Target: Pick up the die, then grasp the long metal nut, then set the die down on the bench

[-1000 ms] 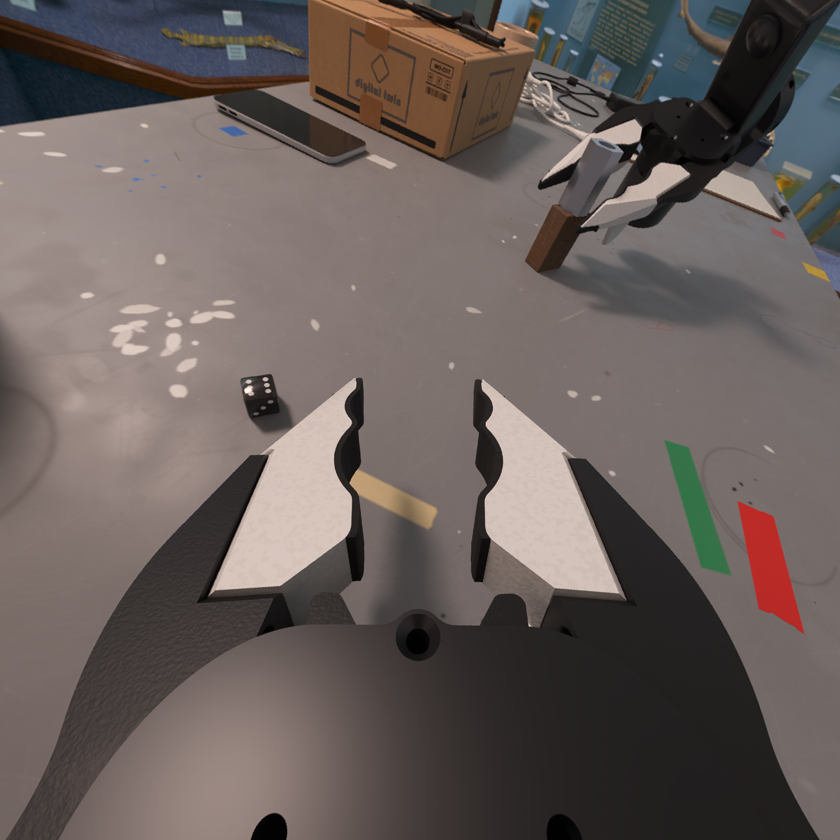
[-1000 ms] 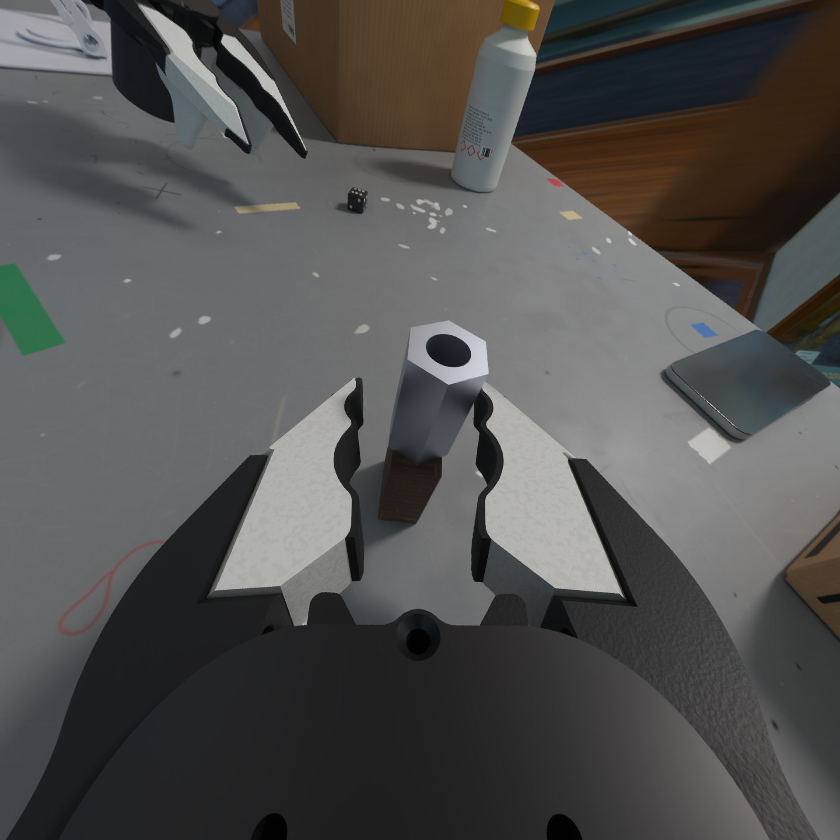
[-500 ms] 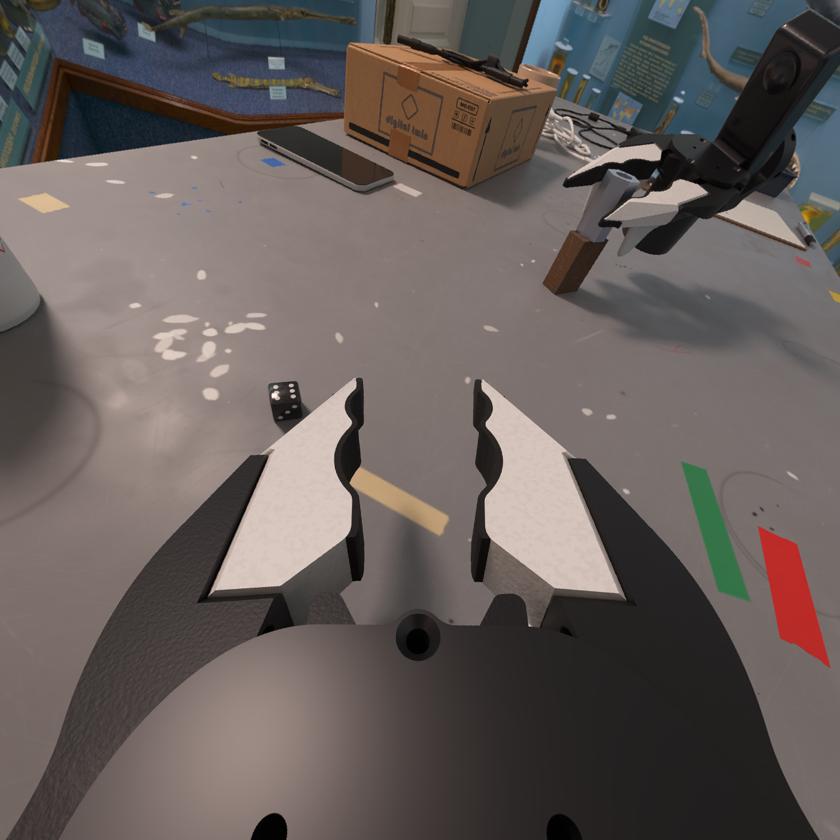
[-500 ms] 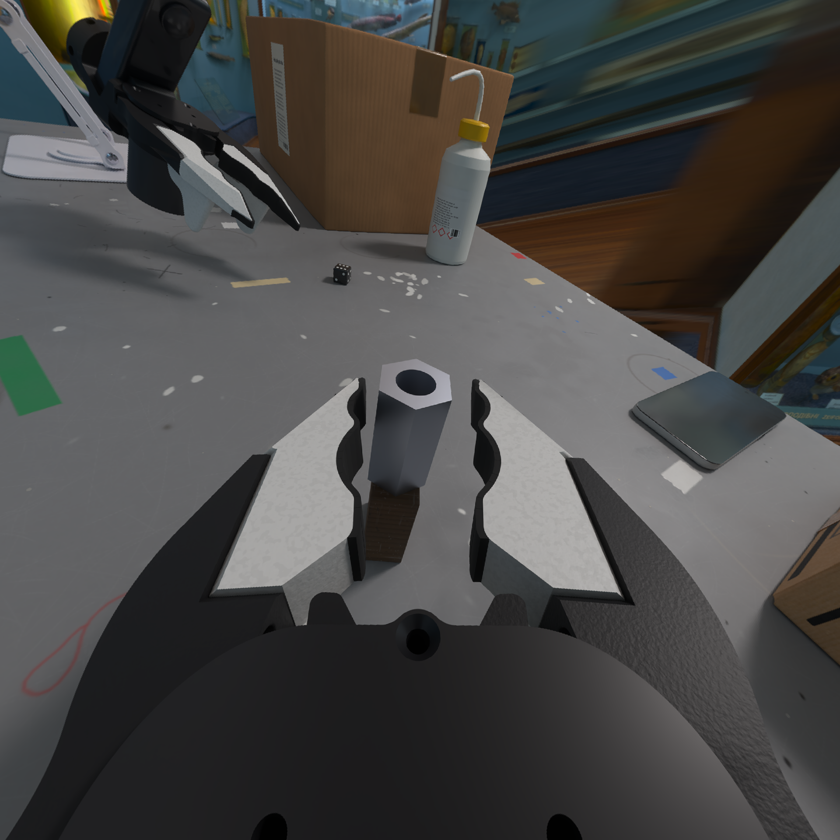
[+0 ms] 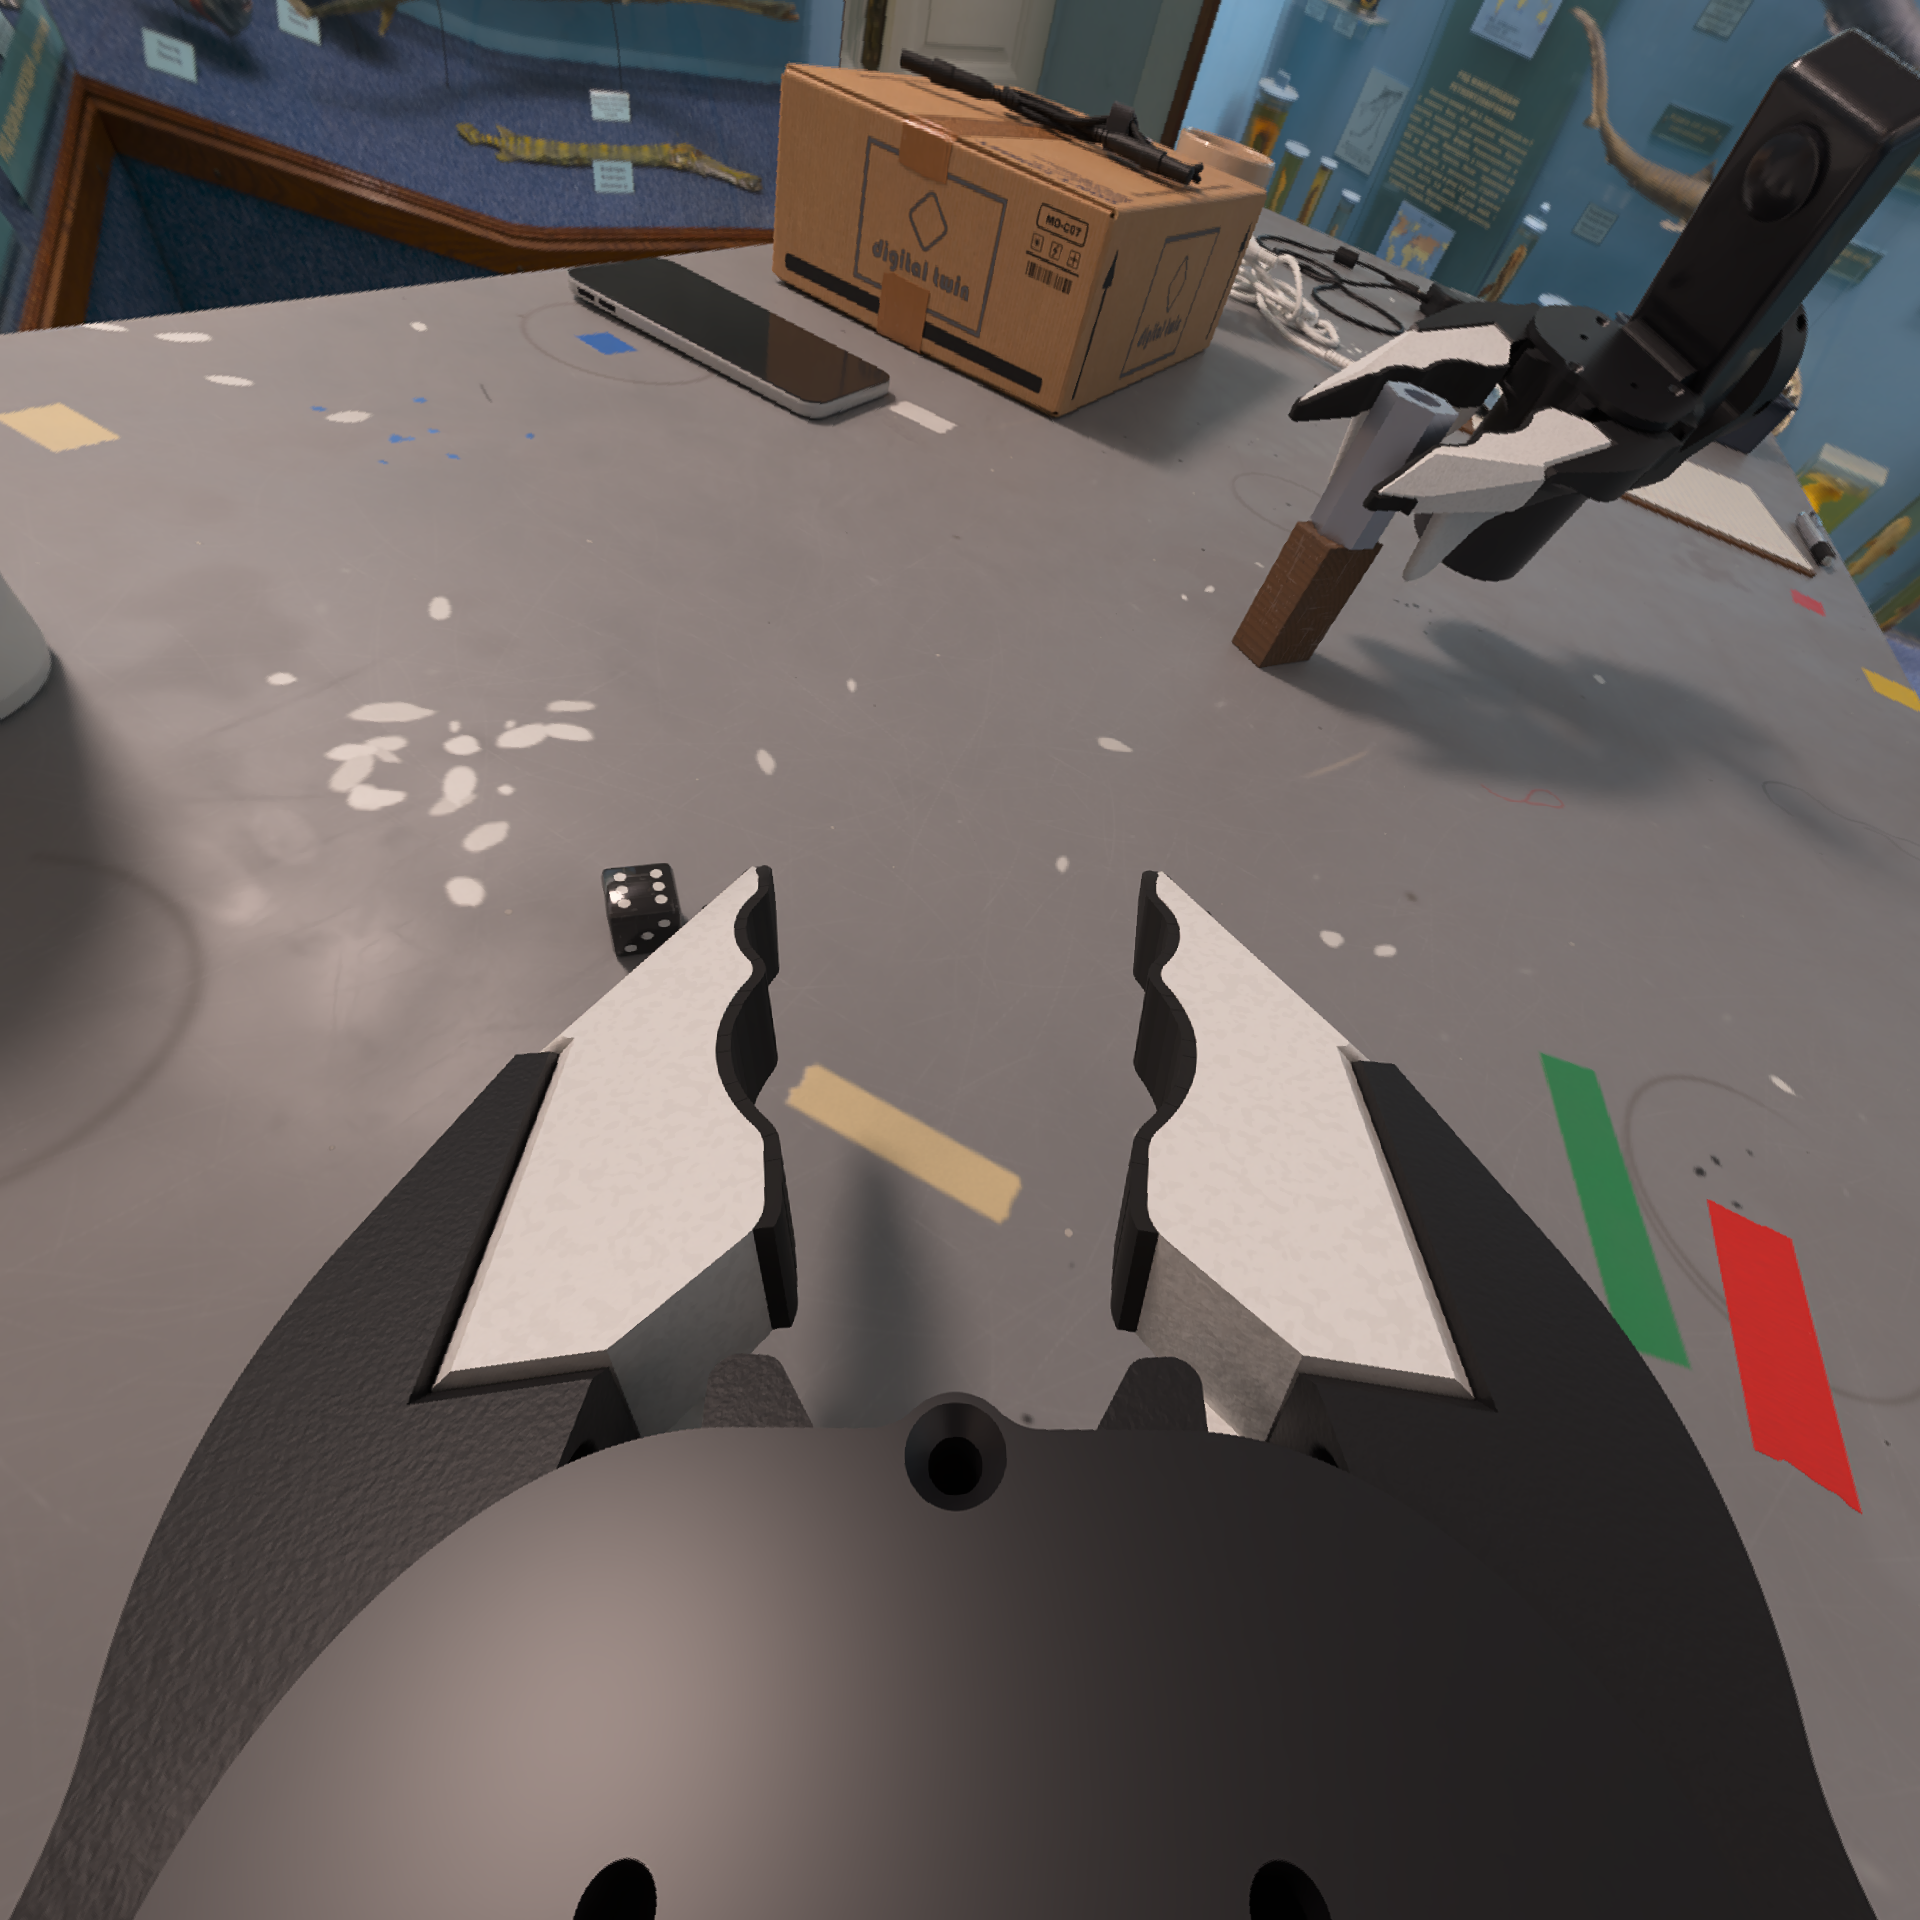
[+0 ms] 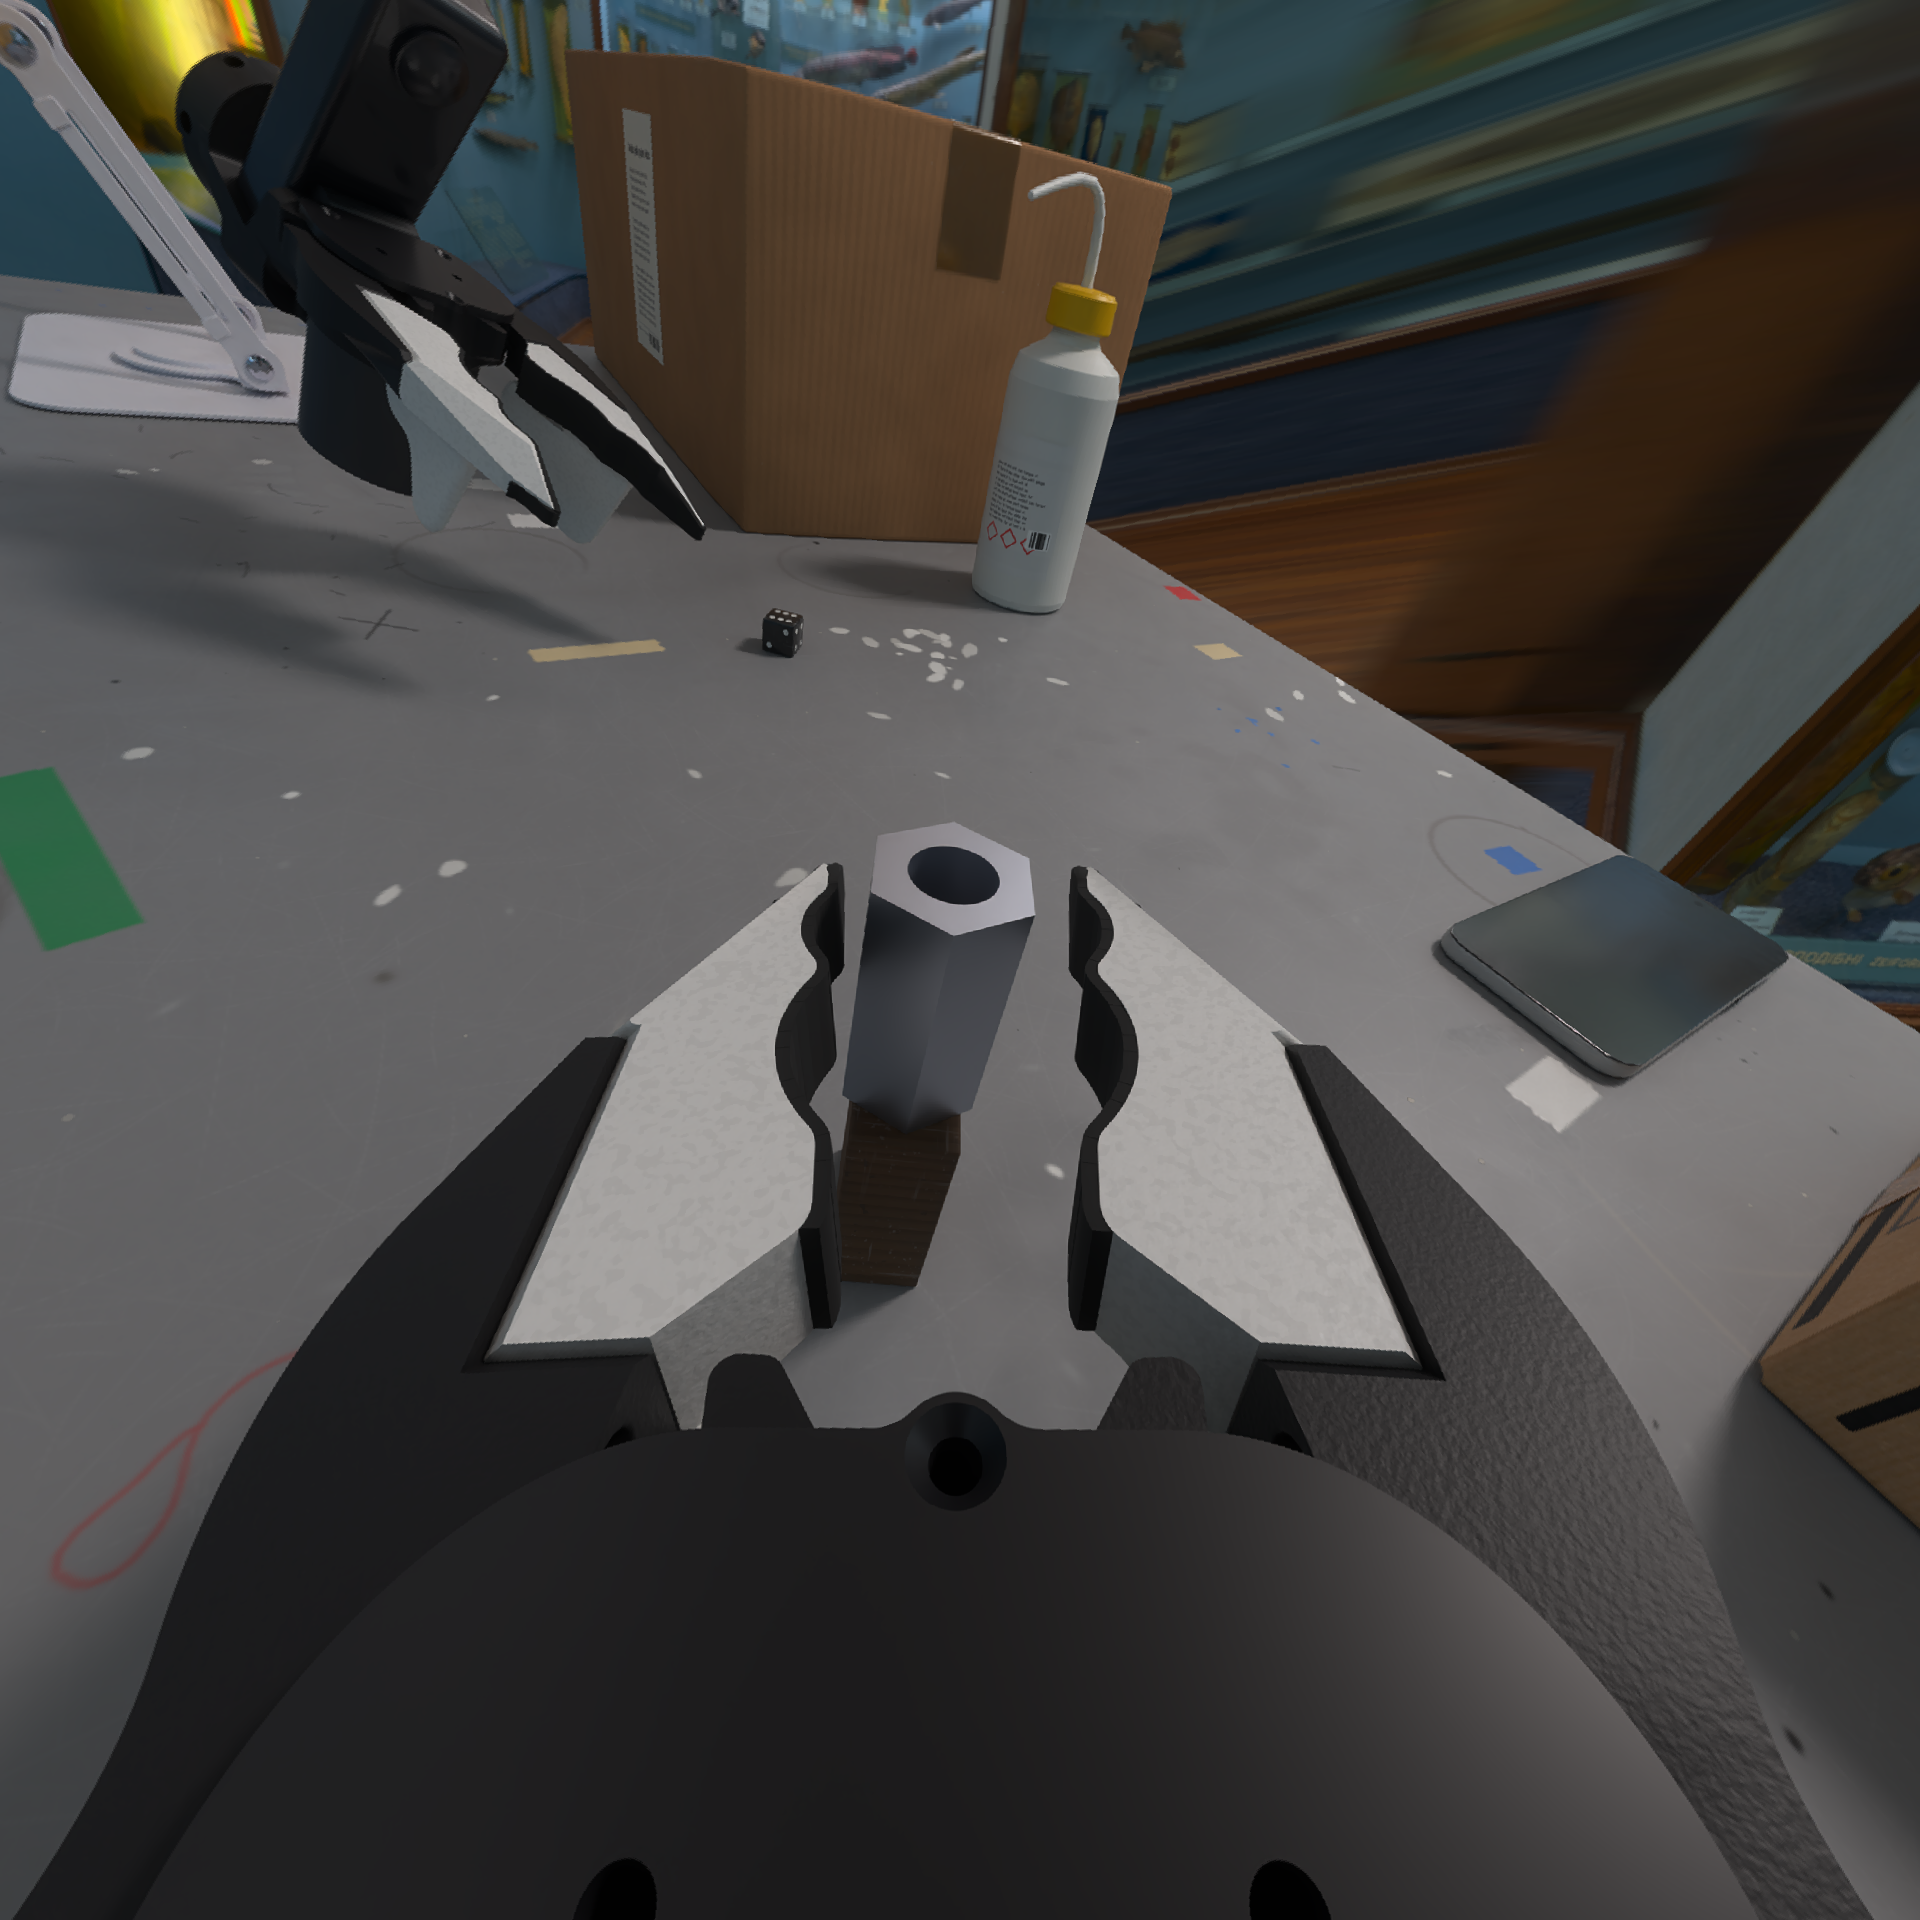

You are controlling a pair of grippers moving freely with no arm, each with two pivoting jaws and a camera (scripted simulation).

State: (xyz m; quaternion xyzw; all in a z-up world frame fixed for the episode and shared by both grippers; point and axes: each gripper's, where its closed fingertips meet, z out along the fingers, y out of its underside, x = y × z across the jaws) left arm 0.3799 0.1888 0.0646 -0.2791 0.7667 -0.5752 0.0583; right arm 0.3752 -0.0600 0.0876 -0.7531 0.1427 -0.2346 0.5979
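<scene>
The black die point(image 5: 639, 906) with white pips lies on the grey bench point(image 5: 935, 644), just left of my left gripper's left fingertip. My left gripper point(image 5: 954, 883) is open and empty, hovering above the bench. The long metal hex nut point(image 6: 951, 966) stands upright on a small brown wooden block point(image 6: 894, 1195). My right gripper point(image 6: 954, 878) is open with a finger on each side of the nut and a gap at both. In the right wrist view the die point(image 6: 781, 632) lies far off, below the left gripper point(image 6: 623, 520). In the left wrist view the right gripper point(image 5: 1382, 447) surrounds the nut point(image 5: 1382, 468).
A cardboard box point(image 5: 997, 281) and a phone point(image 5: 727, 332) lie at the far edge. A taller cardboard box point(image 6: 831, 312) and a white wash bottle point(image 6: 1049, 457) stand behind the die. Tan point(image 5: 904, 1143), green point(image 5: 1610, 1205) and red point(image 5: 1777, 1351) tape strips mark the bench. A white lamp base point(image 6: 135, 364) stands far left.
My left gripper's jaws have opened wider, and the die stays on the bench beside them. My right gripper has lowered and levelled, so the nut now stands centred between its fingers.
</scene>
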